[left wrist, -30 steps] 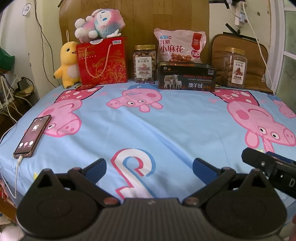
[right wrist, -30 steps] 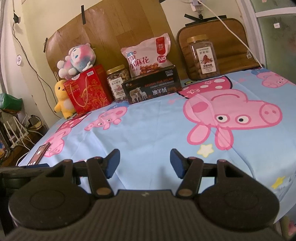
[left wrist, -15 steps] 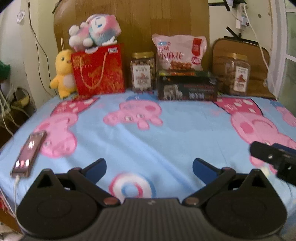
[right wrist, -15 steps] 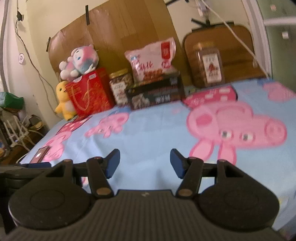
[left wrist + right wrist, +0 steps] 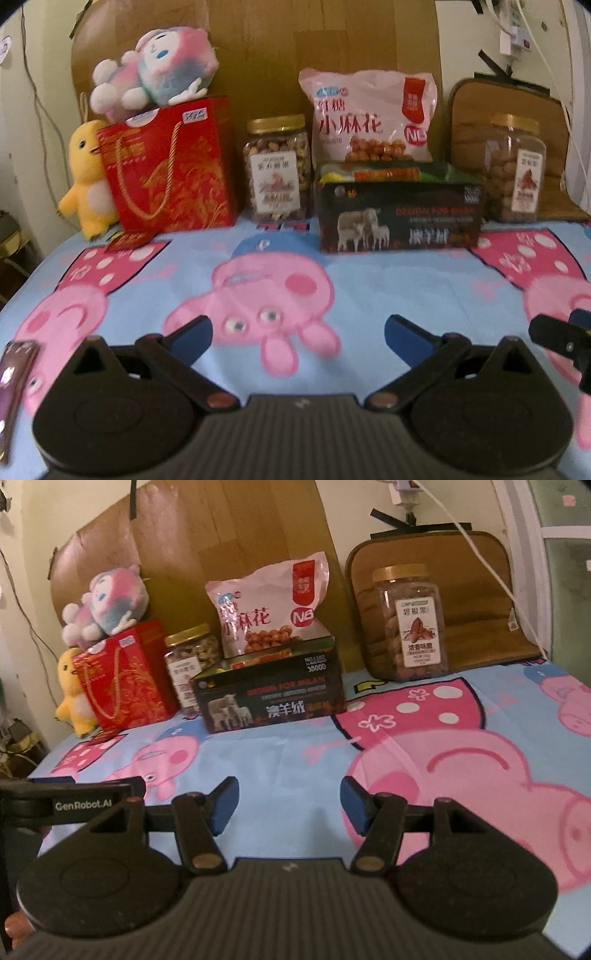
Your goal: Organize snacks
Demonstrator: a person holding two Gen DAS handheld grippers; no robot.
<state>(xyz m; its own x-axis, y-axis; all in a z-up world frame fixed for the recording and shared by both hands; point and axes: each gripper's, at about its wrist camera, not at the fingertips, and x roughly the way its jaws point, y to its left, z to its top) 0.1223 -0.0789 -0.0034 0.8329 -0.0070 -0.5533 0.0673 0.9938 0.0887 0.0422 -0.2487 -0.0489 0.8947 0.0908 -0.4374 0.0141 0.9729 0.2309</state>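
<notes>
At the back of the bed, the pink bag seems to lean loosely behind the box, so either gripper, left or right, both with jaws apart and empty, could topple it.

Left tool: jaws spread wide, nothing between the blue pads; pointed forward and tilted downward. Seen from the right wrist at 9 o'clock as a black body.

Right tool: jaws apart, narrower than the left, nothing between its blue pads; tilted downward. Its black tip appears in the left wrist view at 3 o'clock.
</notes>
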